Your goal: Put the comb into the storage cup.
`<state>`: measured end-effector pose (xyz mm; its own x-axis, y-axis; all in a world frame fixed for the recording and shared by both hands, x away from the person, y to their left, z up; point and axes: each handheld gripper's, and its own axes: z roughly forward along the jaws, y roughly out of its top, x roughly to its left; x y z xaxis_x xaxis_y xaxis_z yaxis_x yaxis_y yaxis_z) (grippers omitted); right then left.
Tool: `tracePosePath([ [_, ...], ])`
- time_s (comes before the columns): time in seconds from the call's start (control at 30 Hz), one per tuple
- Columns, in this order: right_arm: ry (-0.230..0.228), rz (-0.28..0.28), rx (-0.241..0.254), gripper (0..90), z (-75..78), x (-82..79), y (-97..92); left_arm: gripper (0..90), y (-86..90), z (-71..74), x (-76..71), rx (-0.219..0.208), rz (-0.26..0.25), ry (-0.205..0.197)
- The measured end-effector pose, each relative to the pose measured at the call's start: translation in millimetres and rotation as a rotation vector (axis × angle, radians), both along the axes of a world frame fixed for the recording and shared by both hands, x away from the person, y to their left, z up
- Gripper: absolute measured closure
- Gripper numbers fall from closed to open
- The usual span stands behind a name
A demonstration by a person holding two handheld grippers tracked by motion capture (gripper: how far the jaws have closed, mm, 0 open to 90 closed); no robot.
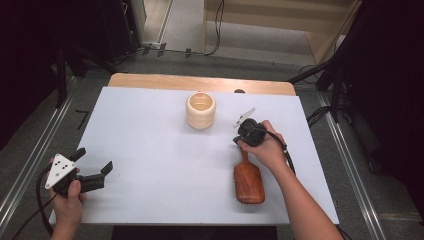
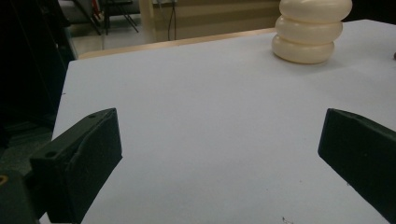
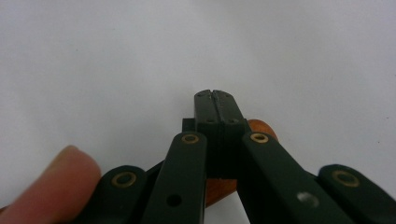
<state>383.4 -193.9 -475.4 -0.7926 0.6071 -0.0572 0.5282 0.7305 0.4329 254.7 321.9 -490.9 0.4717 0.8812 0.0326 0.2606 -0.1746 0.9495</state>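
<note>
Hovering clenched over the hairbrush (image 1: pixel 248 181) handle, the right tool (image 1: pixel 248 131) has the ribbed cup (image 1: pixel 200 110) standing clear beyond.

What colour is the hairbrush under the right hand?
Reddish-brown polished wood; the hairbrush shows best in the high view.

One wooden hairbrush (image 1: pixel 248 182), one cream ribbed cup (image 1: pixel 200 110), and two tongs lie at one white table (image 1: pixel 150 150).

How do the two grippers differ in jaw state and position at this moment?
The left gripper has its jaws wide apart, while the right gripper has its jaws pressed together. The left gripper sits near the table's left front edge with nothing between its jaws; the right gripper points down over the wooden hairbrush's handle end. Both are hand-held and black.
</note>
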Motion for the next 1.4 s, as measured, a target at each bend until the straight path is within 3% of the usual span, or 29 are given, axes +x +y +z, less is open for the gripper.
tracePosePath([
  [0.3,0.016,-0.036,0.000,88.4,-7.5,12.2,-7.1,0.0,-0.1,0.0,-0.1,0.000,-0.001,0.000],
  [0.83,0.043,-0.108,0.021,88.4,-12.1,9.4,-34.8,0.0,-0.3,0.0,-0.3,0.000,-0.002,0.001],
  [1.23,0.067,-0.151,0.040,88.4,-15.7,-9.2,-67.7,0.0,-0.4,-0.1,-0.2,0.000,0.000,0.000],
  [1.4,0.077,-0.166,0.043,88.4,-16.0,-25.0,-83.9,0.0,-0.7,-0.2,-0.2,-0.001,0.001,0.001],
])
